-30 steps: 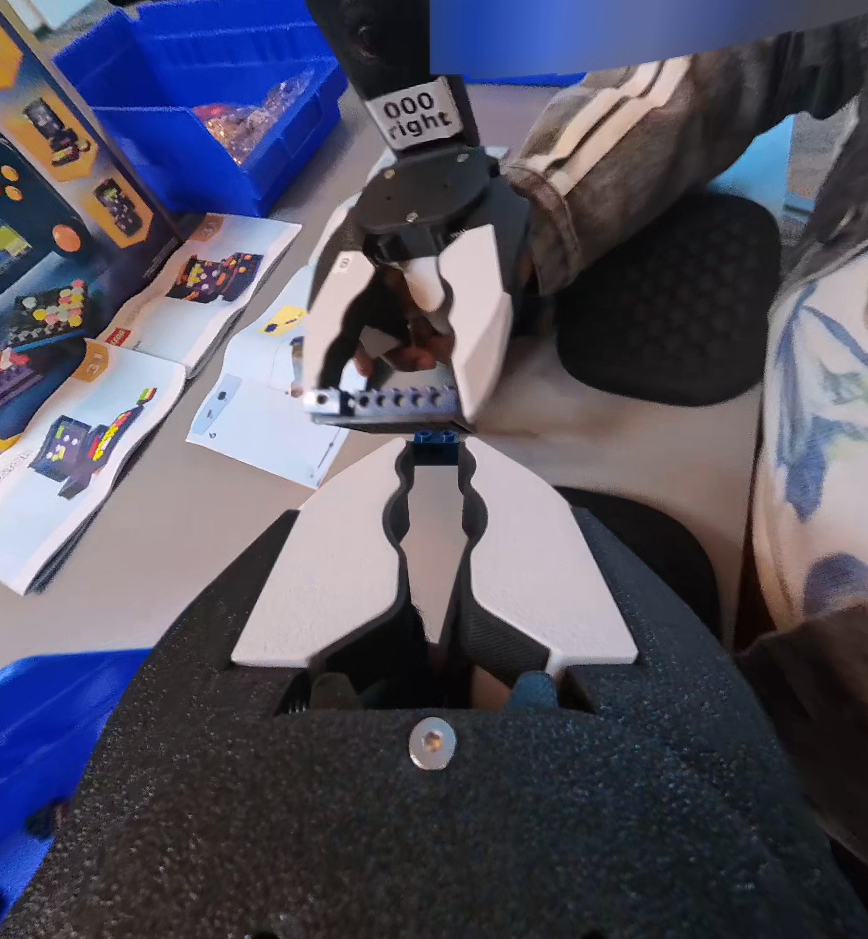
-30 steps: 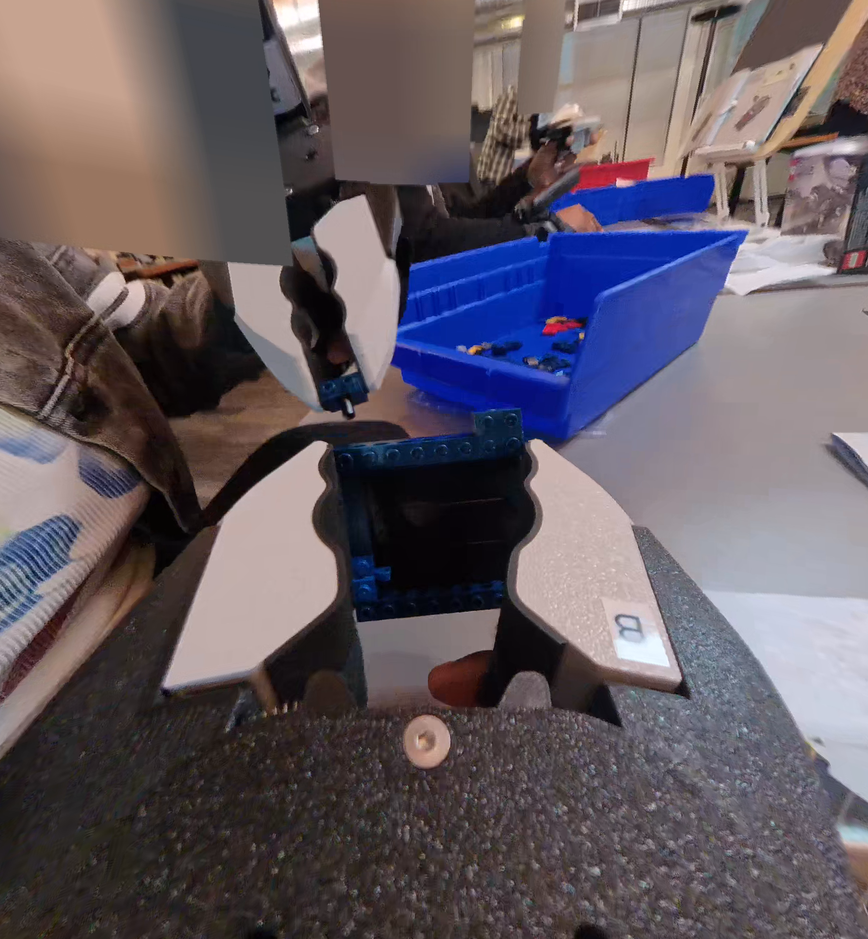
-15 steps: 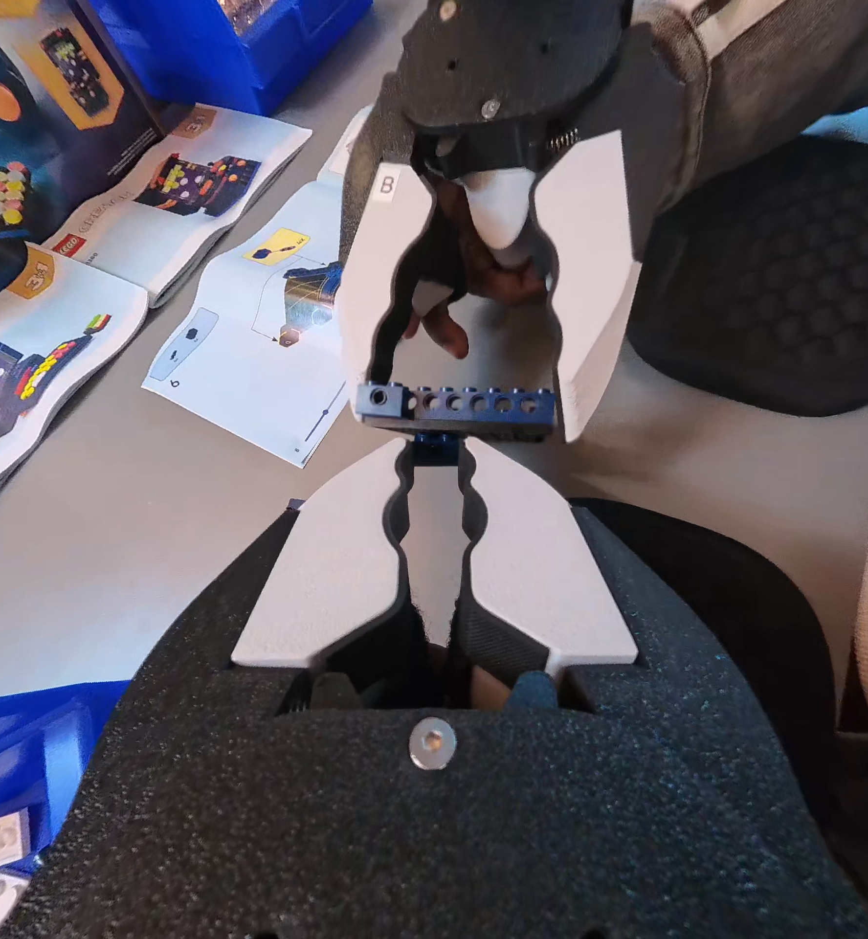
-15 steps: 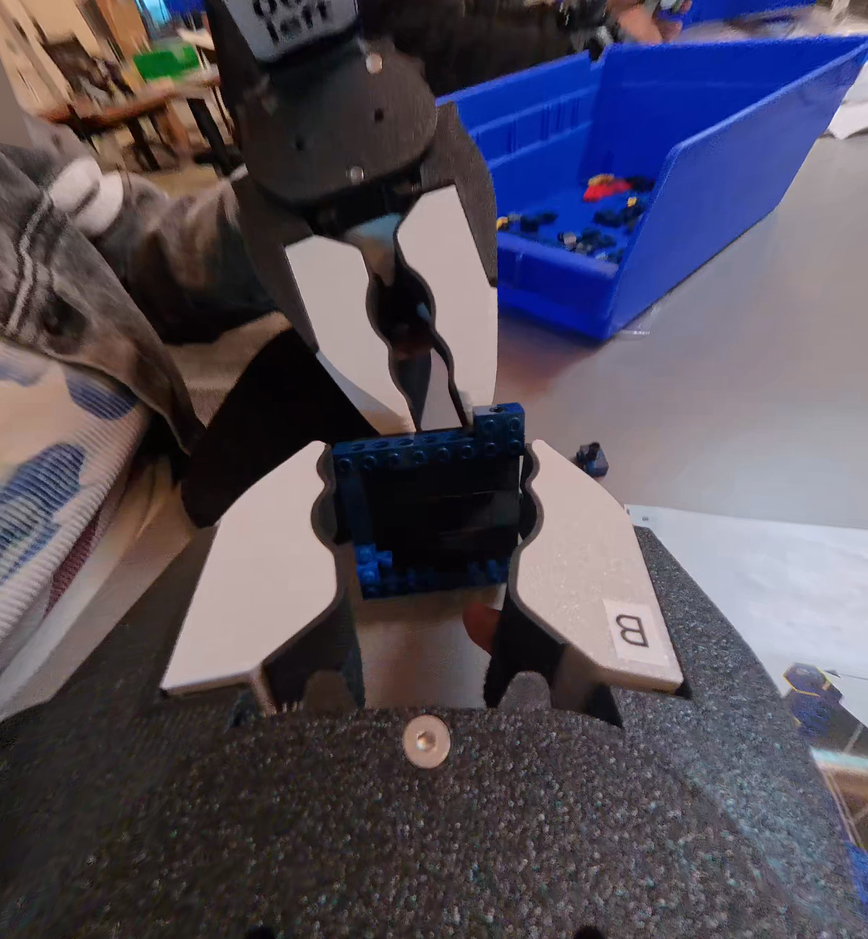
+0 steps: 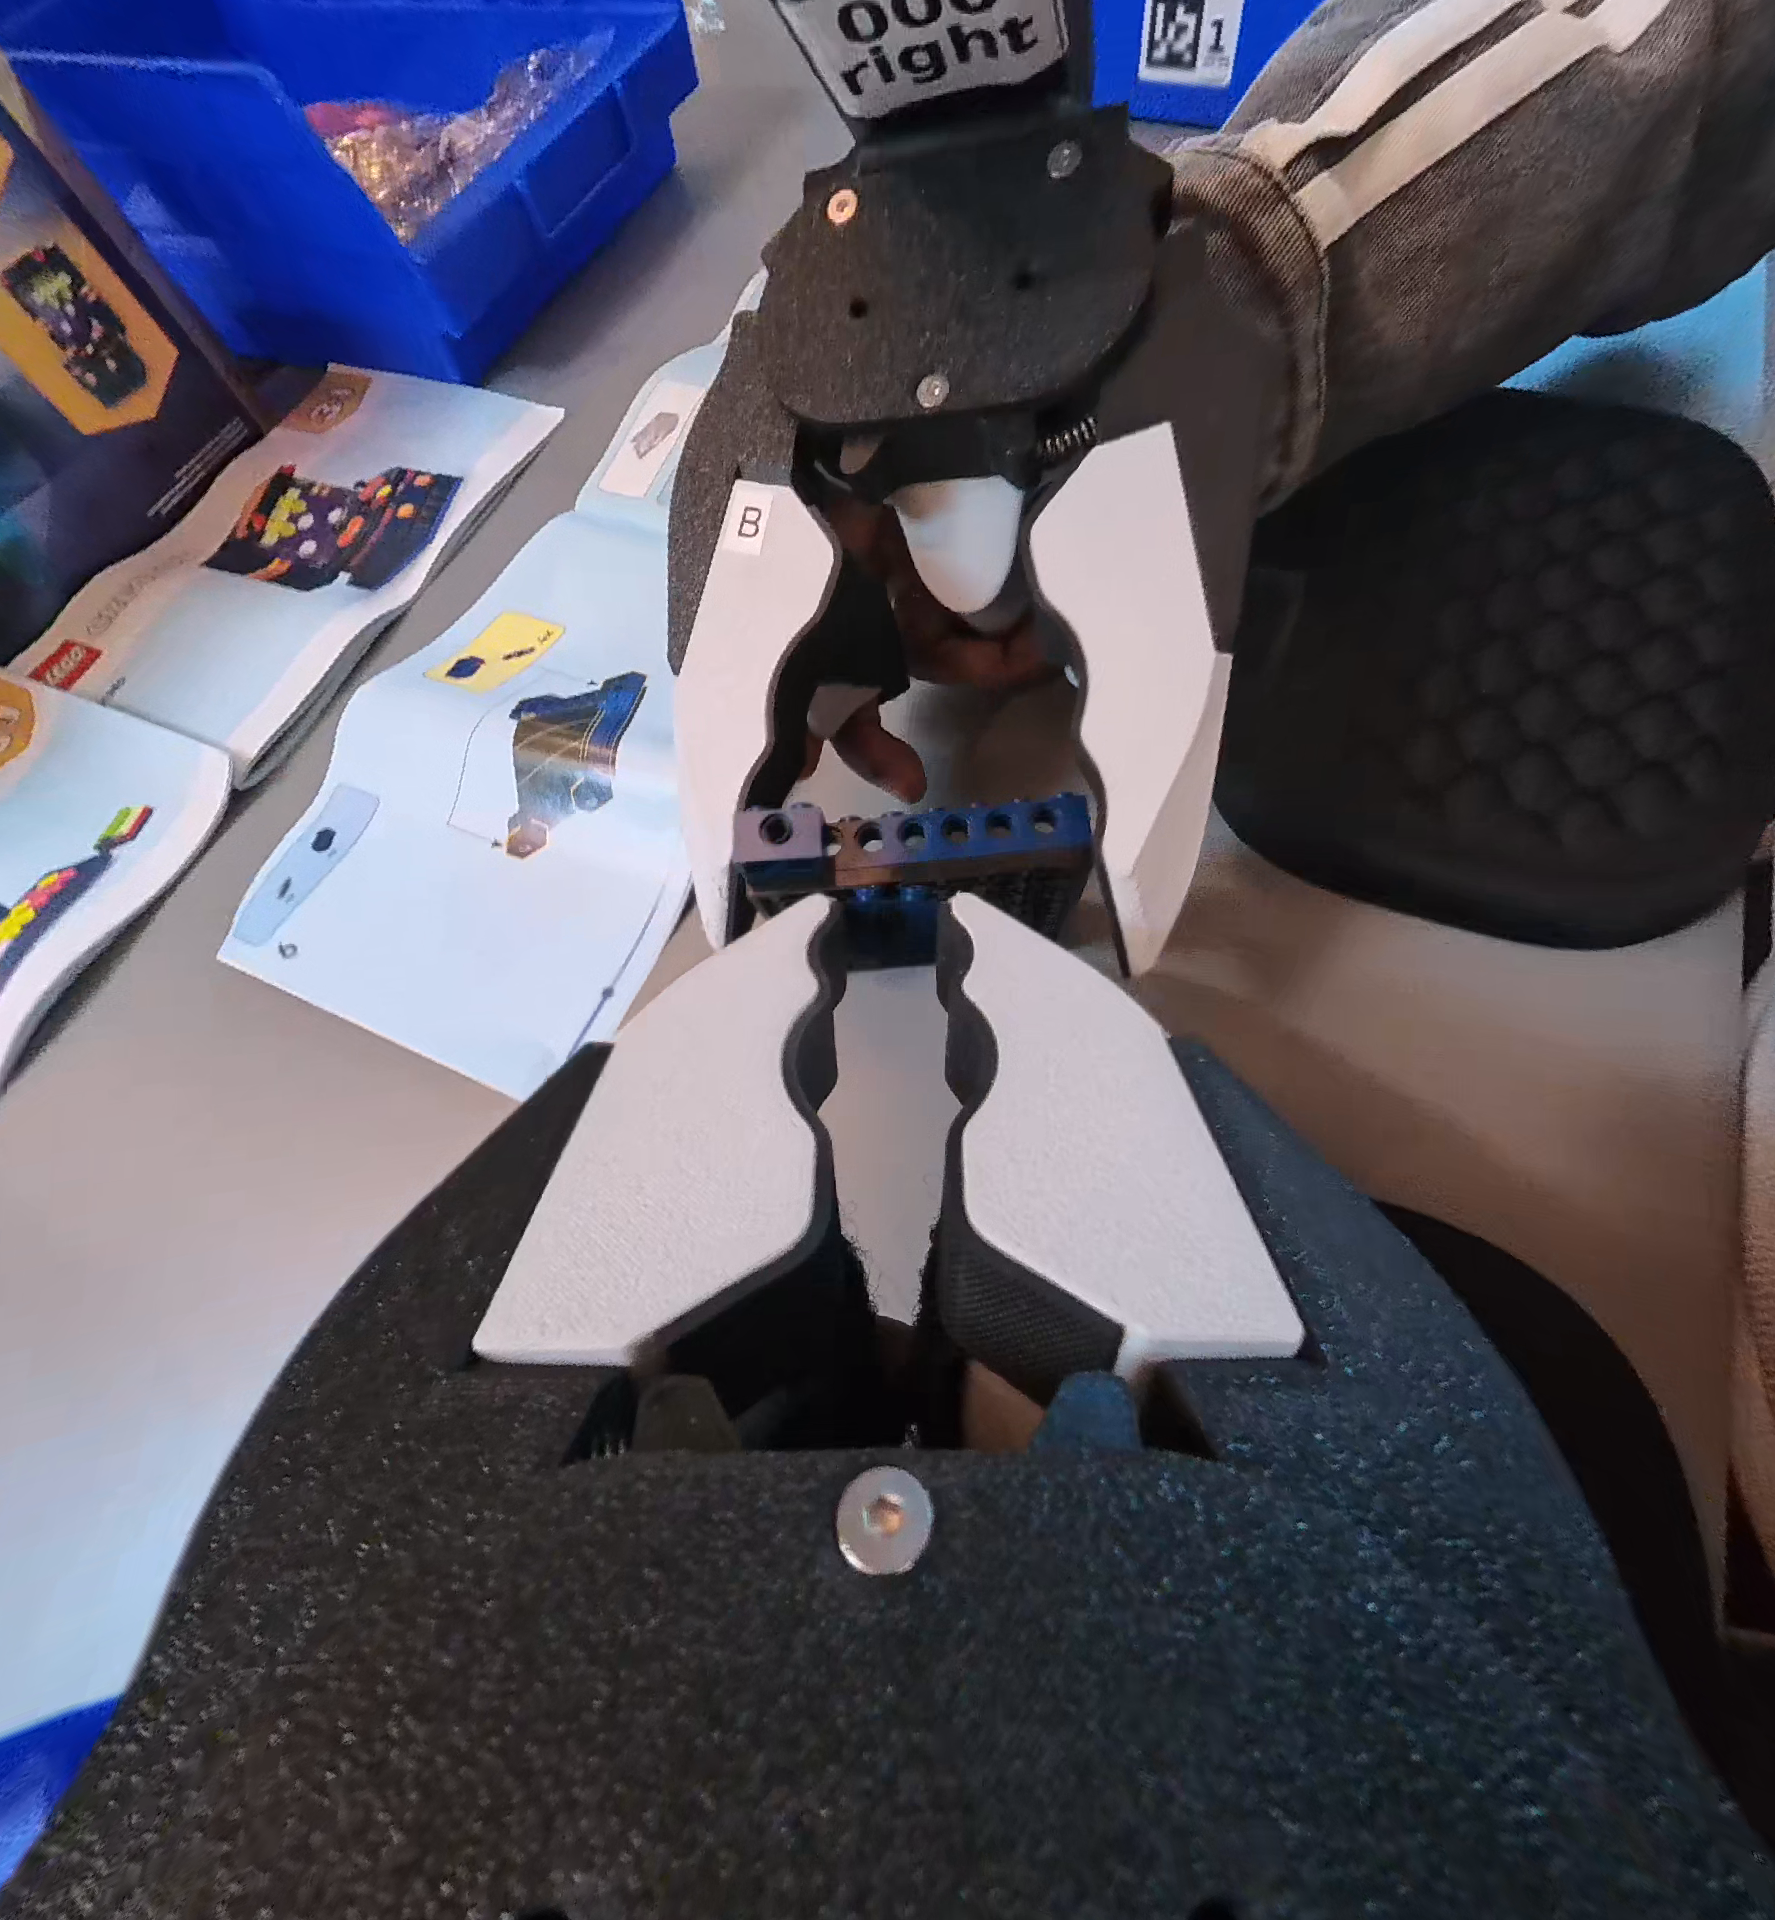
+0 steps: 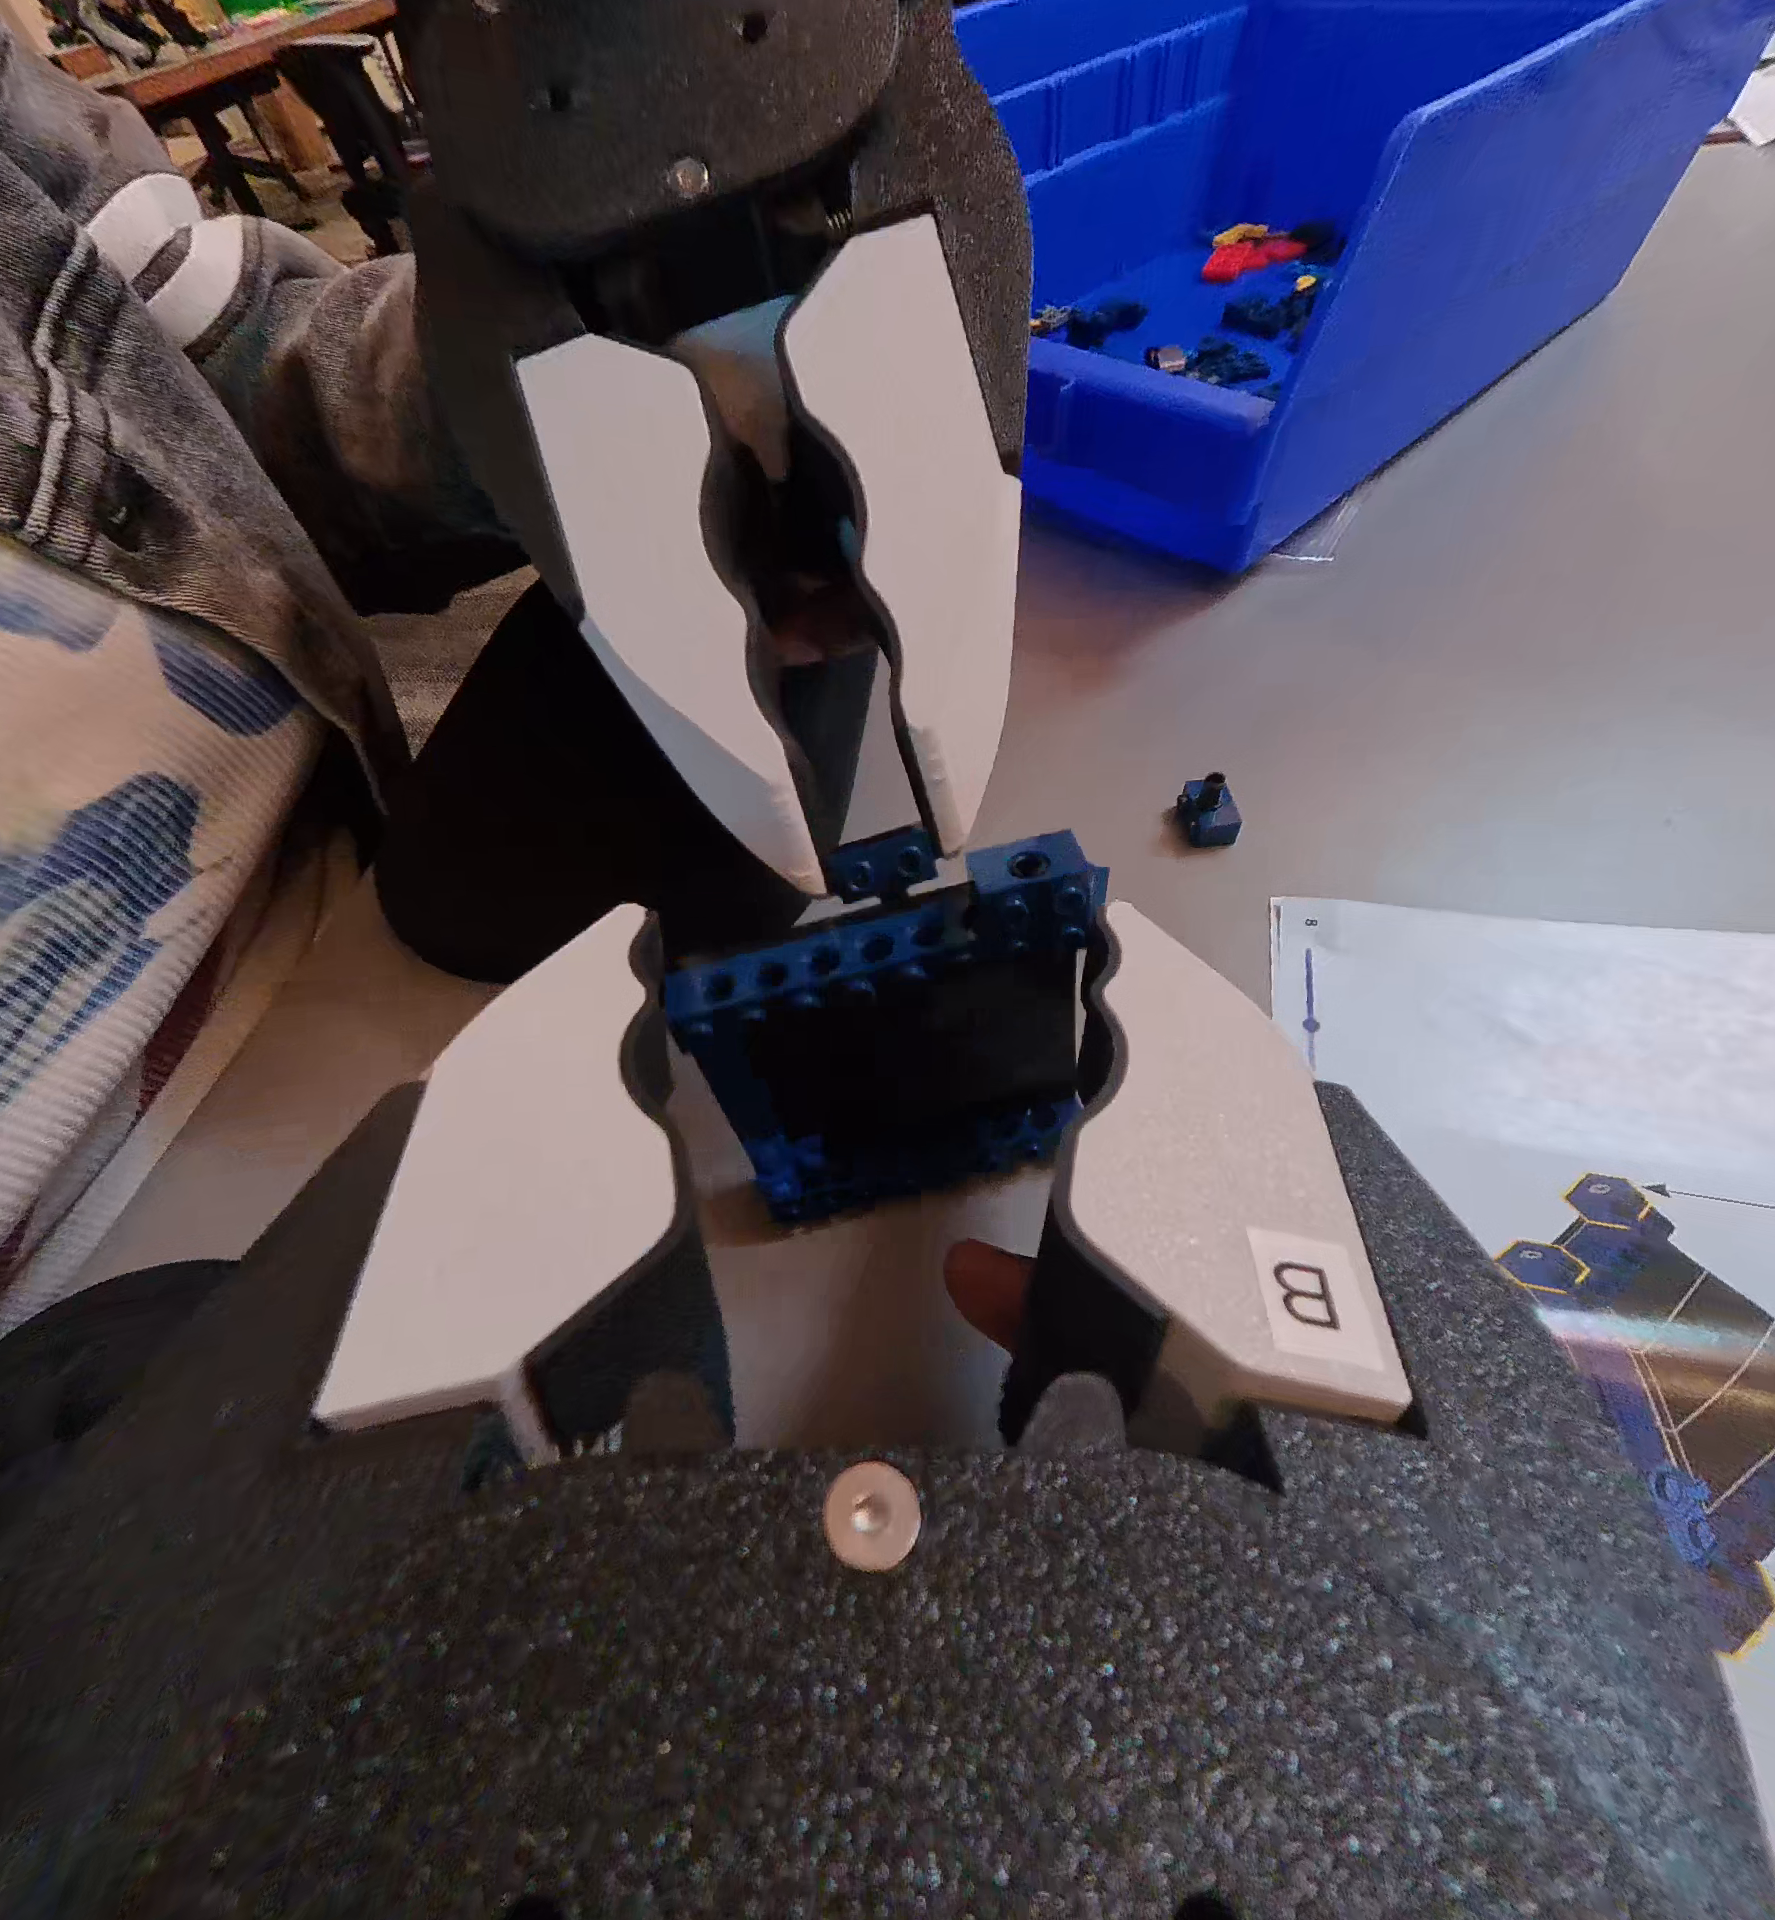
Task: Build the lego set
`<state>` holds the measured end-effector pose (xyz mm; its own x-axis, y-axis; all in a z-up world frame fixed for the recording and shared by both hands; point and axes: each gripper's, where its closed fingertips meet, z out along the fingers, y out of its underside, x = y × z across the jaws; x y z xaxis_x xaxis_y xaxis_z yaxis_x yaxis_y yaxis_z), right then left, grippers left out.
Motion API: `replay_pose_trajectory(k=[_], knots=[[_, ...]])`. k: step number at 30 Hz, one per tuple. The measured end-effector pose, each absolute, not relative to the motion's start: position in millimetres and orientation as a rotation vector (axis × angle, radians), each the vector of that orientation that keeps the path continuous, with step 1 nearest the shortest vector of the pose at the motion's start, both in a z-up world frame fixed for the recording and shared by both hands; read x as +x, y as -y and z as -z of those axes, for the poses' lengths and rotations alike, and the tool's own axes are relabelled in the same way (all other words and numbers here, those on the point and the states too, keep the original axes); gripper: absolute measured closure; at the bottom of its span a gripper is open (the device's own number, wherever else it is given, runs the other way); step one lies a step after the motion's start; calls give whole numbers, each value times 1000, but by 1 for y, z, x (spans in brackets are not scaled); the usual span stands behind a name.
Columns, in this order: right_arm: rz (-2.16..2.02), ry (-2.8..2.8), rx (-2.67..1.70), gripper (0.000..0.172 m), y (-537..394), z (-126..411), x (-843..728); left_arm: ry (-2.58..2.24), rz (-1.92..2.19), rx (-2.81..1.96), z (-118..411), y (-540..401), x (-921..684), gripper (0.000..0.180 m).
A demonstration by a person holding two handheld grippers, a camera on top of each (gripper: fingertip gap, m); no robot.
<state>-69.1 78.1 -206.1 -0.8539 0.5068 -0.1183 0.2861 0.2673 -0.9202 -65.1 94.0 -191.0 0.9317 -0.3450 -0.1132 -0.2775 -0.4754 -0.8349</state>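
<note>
My left gripper (image 5: 888, 914) is shut on a small dark blue brick (image 5: 888, 930) at its fingertips. My right gripper (image 6: 878, 914) is shut on a flat dark blue and black brick assembly (image 6: 893, 1060), which sits skewed between its pads. The two grippers face each other above a person's lap. The small brick (image 6: 883, 864) touches the assembly's holed top edge (image 5: 956, 831), just left of a raised corner block (image 6: 1044, 868). The right gripper also shows in the left wrist view (image 5: 919, 883), and the left gripper in the right wrist view (image 6: 881, 862).
Open instruction booklets (image 5: 426, 883) and a printed box (image 5: 52, 312) lie on the grey table. A blue bin (image 5: 395, 208) holds bagged parts, and another (image 6: 1434, 312) holds loose bricks. A small blue piece (image 6: 1207, 812) lies on the table. A black chair seat (image 5: 1506, 675) is behind. Both grippers' tips are close together, under 4 cm apart.
The grippers have come together, and the left one's small brick now meets the assembly's top edge. The assembly has twisted in the right grasp, and those jaws stand slightly wider.
</note>
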Motion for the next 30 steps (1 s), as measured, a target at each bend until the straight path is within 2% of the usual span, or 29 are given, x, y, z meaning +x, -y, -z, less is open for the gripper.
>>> replay_pose_trajectory(k=[17,30], knots=[[-1767,2186,-780,95,-88,187,-67,-394,118,-2128,200,-103,-66,165],[-1633,2331,-812,94,-81,207,-75,-345,128,-2087,199,-98,-77,165]])
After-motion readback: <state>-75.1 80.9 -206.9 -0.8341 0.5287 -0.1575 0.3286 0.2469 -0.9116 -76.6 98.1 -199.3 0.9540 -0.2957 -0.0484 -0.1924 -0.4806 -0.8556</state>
